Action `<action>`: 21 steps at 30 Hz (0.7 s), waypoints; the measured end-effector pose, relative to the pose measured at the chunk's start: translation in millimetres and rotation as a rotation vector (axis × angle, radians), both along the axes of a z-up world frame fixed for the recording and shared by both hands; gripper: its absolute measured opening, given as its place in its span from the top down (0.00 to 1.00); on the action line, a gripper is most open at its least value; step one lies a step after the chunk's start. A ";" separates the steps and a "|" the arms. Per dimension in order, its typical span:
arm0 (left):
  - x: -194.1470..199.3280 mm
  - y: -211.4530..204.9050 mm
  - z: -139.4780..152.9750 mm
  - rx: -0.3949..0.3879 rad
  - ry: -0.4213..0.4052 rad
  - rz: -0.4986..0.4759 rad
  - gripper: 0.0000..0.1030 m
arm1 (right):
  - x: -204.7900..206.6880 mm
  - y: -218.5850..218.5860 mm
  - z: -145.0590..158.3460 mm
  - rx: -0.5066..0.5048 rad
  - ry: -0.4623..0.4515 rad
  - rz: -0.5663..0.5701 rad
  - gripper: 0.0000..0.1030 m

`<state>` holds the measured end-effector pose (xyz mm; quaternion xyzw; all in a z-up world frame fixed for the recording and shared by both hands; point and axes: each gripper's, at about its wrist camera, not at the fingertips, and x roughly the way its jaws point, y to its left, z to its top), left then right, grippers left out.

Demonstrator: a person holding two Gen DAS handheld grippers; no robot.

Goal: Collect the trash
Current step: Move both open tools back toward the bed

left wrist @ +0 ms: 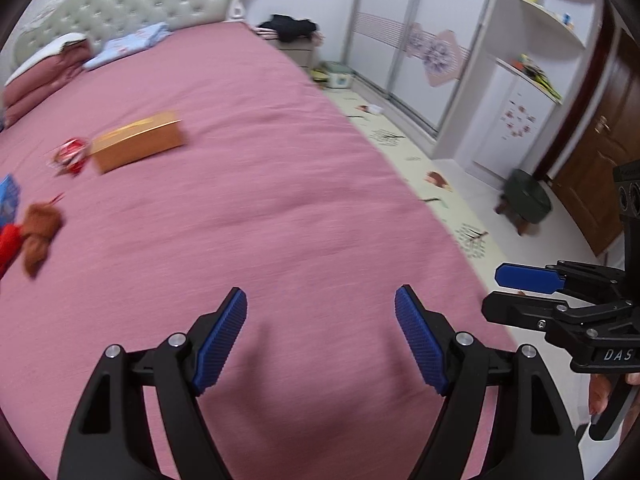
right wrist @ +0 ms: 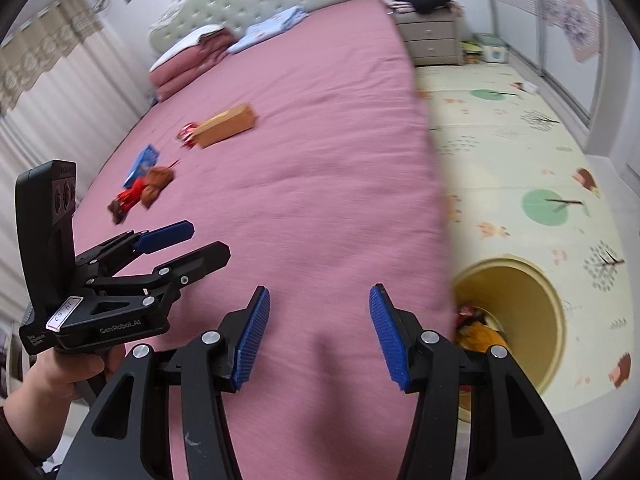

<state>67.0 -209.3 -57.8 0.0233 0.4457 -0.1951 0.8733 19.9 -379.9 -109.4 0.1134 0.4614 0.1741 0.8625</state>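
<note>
Here, the left gripper (left wrist: 321,334) and right gripper (right wrist: 319,334) hover over the near end of the pink bed (left wrist: 248,184), jaws of both spread with nothing between them. The trash lies well ahead on the bed: a tan box (right wrist: 226,125) touching a red wrapper (right wrist: 187,133), then a blue packet (right wrist: 143,163) beside a brown plush toy (right wrist: 150,188). A yellow bin (right wrist: 516,312) holding scraps stands on the floor mat (right wrist: 520,144) just beside the bed.

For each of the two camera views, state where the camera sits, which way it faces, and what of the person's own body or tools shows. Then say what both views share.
Left wrist: sits on the left gripper, looking down across the pink bed; the right gripper shows at the right edge.
Right wrist: sits on the right gripper, facing the bed's edge and the yellow bin; the left gripper and hand show.
Shared: bed, brown box, toy bear.
</note>
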 end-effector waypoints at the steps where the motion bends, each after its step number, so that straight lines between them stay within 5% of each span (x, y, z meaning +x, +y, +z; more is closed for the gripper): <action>1: 0.7 9.7 0.8 0.002 -0.002 0.016 0.26 | 3.0 10.0 -0.1 -0.001 0.000 0.015 0.50; 21: 27.8 237.5 1.9 0.086 -0.064 0.425 0.25 | 72.3 215.0 -10.2 -0.030 -0.011 0.276 0.50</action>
